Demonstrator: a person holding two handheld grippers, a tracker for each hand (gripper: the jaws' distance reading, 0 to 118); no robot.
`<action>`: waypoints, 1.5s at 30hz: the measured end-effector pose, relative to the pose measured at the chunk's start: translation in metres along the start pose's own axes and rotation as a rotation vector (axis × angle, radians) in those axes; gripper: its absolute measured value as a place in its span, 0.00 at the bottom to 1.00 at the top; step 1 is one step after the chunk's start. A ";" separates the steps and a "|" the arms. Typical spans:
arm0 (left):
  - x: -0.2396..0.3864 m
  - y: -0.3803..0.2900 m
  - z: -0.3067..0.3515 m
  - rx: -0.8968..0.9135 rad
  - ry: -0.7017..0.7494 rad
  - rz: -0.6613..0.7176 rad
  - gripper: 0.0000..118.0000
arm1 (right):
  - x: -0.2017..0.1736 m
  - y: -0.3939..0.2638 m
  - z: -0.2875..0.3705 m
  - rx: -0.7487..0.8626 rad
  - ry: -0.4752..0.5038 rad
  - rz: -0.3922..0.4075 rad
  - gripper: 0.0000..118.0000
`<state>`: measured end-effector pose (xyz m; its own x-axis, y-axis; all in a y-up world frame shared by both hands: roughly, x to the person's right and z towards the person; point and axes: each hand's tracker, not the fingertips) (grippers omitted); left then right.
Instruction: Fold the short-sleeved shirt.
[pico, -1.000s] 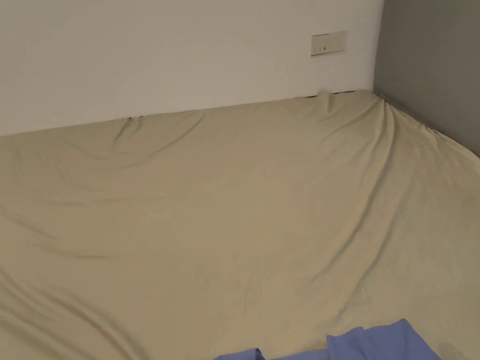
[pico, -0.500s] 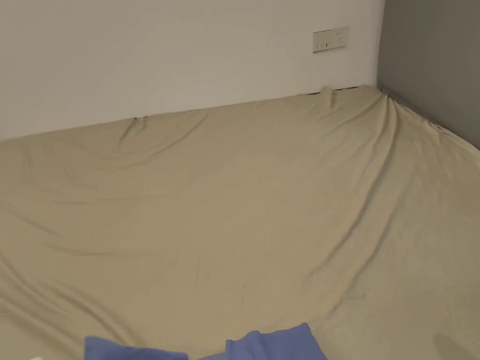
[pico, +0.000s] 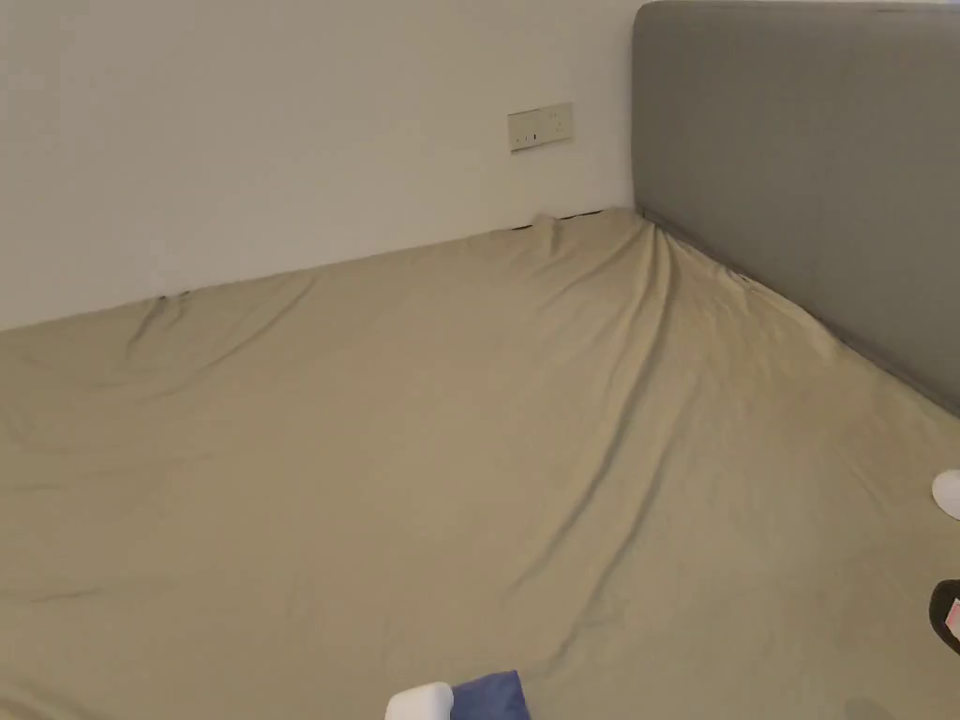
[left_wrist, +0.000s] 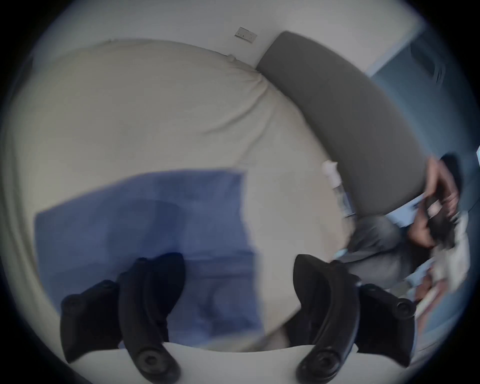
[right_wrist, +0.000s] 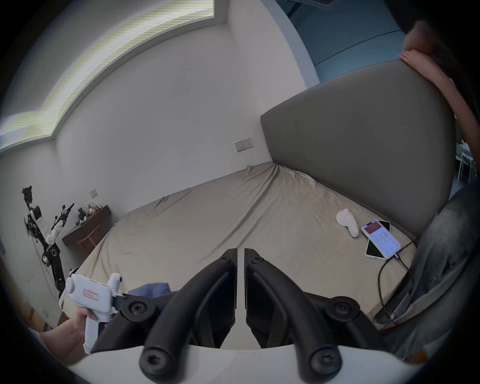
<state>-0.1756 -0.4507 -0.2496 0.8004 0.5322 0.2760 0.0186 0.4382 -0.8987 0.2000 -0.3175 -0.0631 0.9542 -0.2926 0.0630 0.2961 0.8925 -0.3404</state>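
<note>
Left gripper (left_wrist: 239, 262): jaws spread wide, nothing between them, poised above the shirt (left_wrist: 145, 223); view blurred. Right gripper (right_wrist: 240, 250): jaws drawn almost together, only a thin slit between the tips, gripping nothing, raised and pointed across the sheet (right_wrist: 207, 220) toward the headboard (right_wrist: 363, 161).

Shirt: blue, lying flat on the sheet as a rough rectangle, directly below and ahead of the left gripper. A corner of it peeks out at the bottom edge of the head view (pico: 489, 696), beside that gripper's white body. From the right gripper view a bit of it shows behind the left gripper, well off to the left of the right jaws.

Step, as judged: between folds or near the end, no cloth in hold. Next move likely calls for lowering both grippers to a shirt edge, the right one opening first.

Phones (right_wrist: 380, 241) and a white object (right_wrist: 346, 224) lie near the headboard, well apart from the shirt.
</note>
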 end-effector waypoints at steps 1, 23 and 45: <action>-0.001 0.000 0.012 0.026 -0.090 0.053 0.81 | 0.003 -0.001 0.002 -0.001 -0.009 -0.004 0.06; 0.042 -0.044 -0.068 0.115 0.301 -0.180 0.06 | 0.011 -0.015 -0.004 -0.043 -0.004 -0.005 0.06; -0.131 -0.089 0.157 0.440 0.197 0.439 0.06 | -0.176 -0.141 -0.229 -0.779 0.334 0.443 0.06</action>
<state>-0.3762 -0.4460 -0.1527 0.7730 0.6051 -0.1904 -0.5491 0.4881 -0.6784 -0.0195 -0.4708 -0.2405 0.8753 -0.1738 -0.4513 -0.3159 0.5013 -0.8056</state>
